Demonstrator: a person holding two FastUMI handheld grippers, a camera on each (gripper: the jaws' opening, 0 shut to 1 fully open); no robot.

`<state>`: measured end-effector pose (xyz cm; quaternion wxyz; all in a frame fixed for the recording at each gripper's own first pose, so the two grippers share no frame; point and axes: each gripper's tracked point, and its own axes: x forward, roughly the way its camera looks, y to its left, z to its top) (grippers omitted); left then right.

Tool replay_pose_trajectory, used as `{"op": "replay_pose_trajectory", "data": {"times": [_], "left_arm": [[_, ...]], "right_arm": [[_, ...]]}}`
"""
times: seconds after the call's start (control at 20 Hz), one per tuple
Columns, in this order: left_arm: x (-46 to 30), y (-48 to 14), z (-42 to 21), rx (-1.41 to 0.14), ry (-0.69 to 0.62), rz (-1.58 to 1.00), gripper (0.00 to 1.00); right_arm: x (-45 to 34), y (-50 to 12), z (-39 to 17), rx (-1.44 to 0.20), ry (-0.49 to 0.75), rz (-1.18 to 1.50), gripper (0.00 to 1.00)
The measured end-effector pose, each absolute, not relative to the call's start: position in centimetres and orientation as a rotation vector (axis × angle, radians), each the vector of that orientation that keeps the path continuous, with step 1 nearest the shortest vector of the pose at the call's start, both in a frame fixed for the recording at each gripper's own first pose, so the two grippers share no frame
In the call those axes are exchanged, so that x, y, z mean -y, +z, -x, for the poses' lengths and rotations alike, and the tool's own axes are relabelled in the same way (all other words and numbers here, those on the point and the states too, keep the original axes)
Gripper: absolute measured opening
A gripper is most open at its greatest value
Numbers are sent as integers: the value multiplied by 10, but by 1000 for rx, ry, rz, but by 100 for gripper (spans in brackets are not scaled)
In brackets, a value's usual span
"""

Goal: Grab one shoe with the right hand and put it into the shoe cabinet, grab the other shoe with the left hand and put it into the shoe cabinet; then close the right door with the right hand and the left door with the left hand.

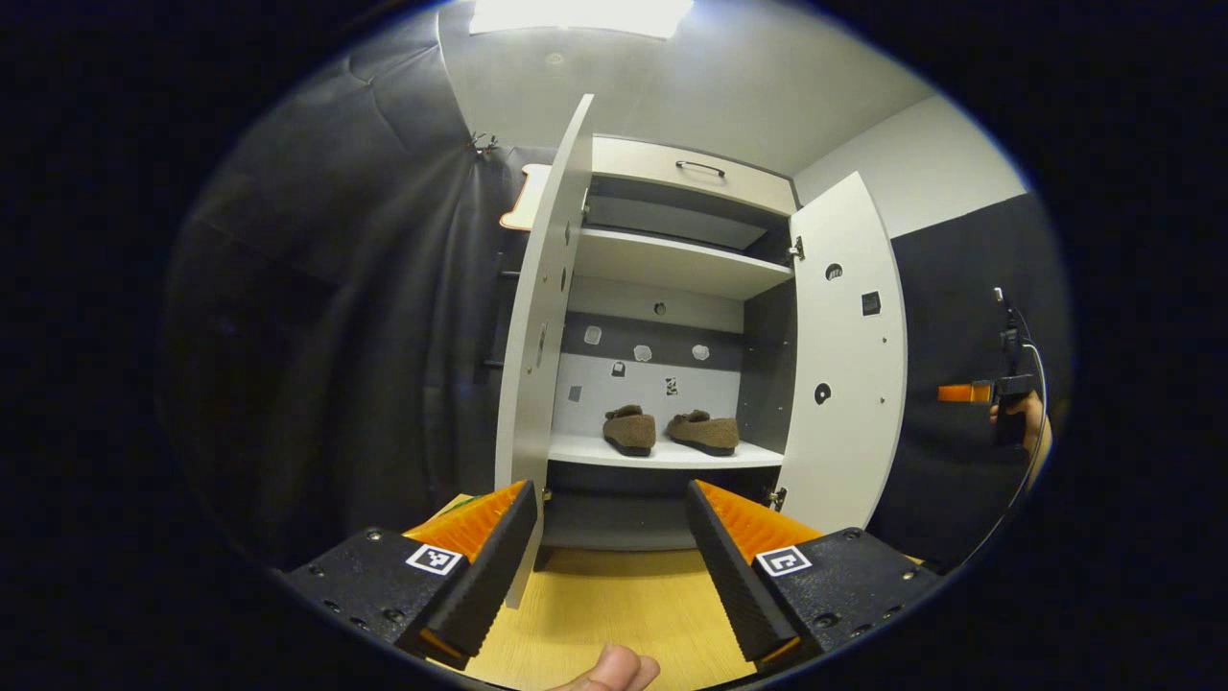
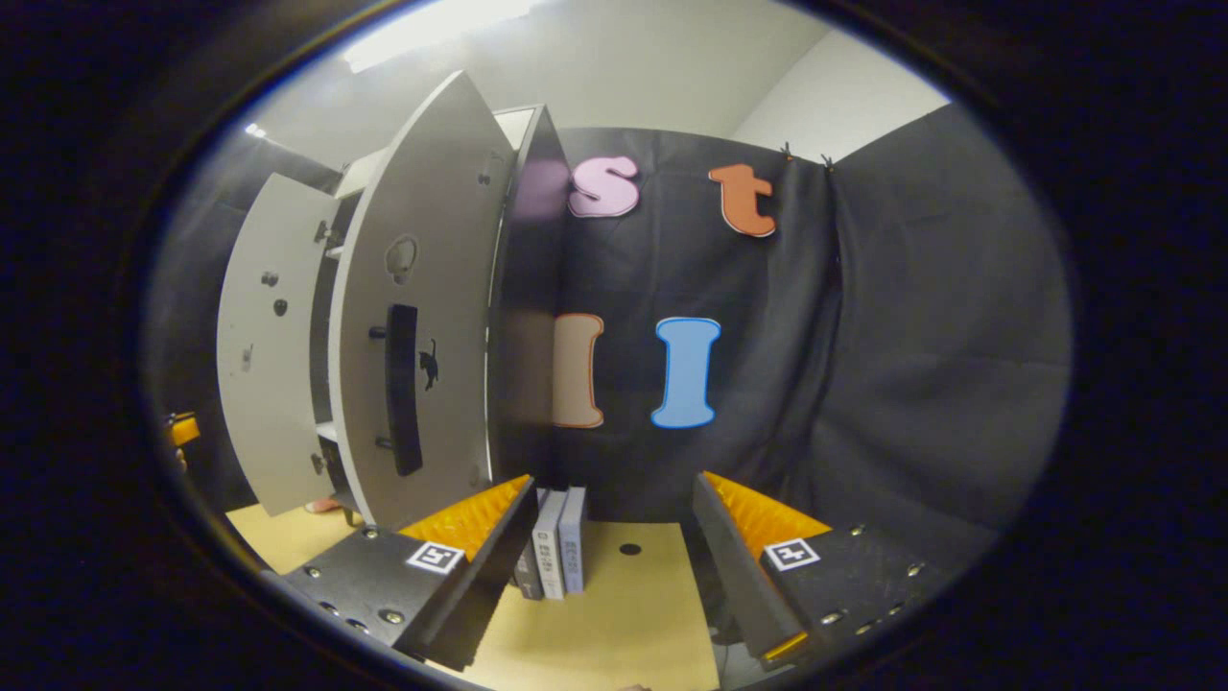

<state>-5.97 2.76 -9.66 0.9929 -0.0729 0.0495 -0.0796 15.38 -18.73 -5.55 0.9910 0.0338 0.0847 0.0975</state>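
Both shoes (image 1: 670, 431) sit side by side on the cabinet shelf (image 1: 662, 453), so only the doors remain. The right gripper (image 2: 609, 547), fingers spread and empty, faces the right door (image 2: 422, 317) to push it; the left gripper (image 1: 609, 552) waits spread before the left door (image 1: 542, 326).
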Motion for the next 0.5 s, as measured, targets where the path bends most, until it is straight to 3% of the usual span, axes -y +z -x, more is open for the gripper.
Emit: {"op": "replay_pose_trajectory", "data": {"times": [0.45,0.5], "left_arm": [[-32,-104,60,-119,-187,162,95],[-34,-105,60,-122,-186,160,95]], "right_arm": [[88,-60,-185,-216,302,-48,98],[83,-62,-187,-233,305,-61,94]]}}
